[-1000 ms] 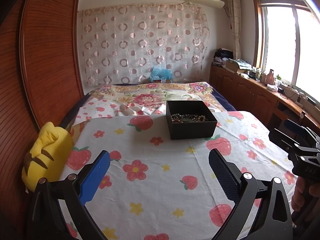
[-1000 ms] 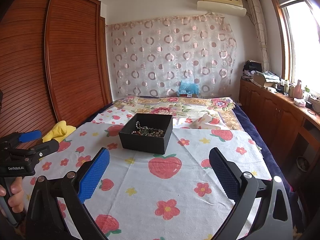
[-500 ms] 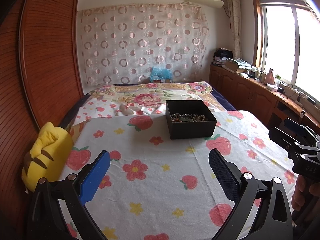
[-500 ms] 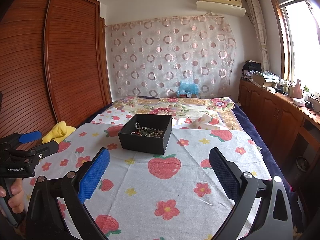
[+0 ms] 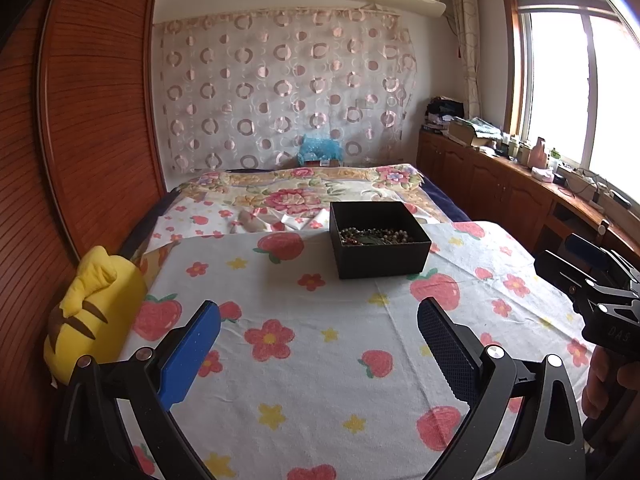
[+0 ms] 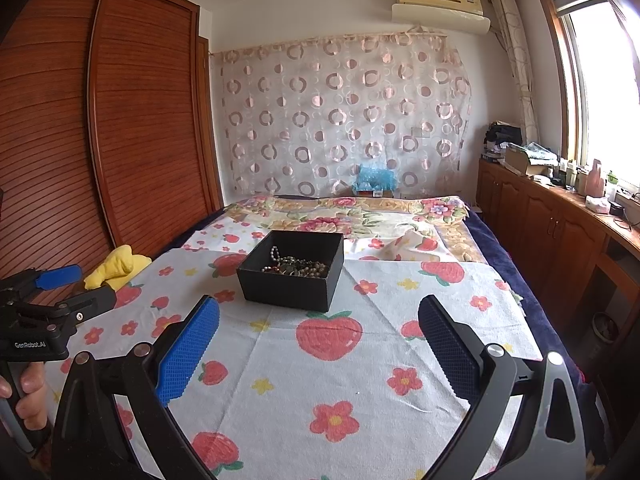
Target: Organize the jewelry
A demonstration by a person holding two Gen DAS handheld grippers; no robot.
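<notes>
A: On the left, a yellow plush toy (image 5: pixel 90 316) sits at the bed's edge; the left gripper (image 5: pixel 318 344) hovers over the strawberry-print cloth (image 5: pixel 320 360), fingers spread, holding nothing.

B: And the jewelry?

A: Beaded strands (image 6: pixel 298 266) lie tangled in the open black box (image 6: pixel 292 276) mid-bed, well ahead. Likely light, limp and slippery; best pinched on one strand. The heap stretches across the box, no clear heading.

B: Right side?

A: The right gripper (image 6: pixel 318 344) is also spread, empty.
</notes>
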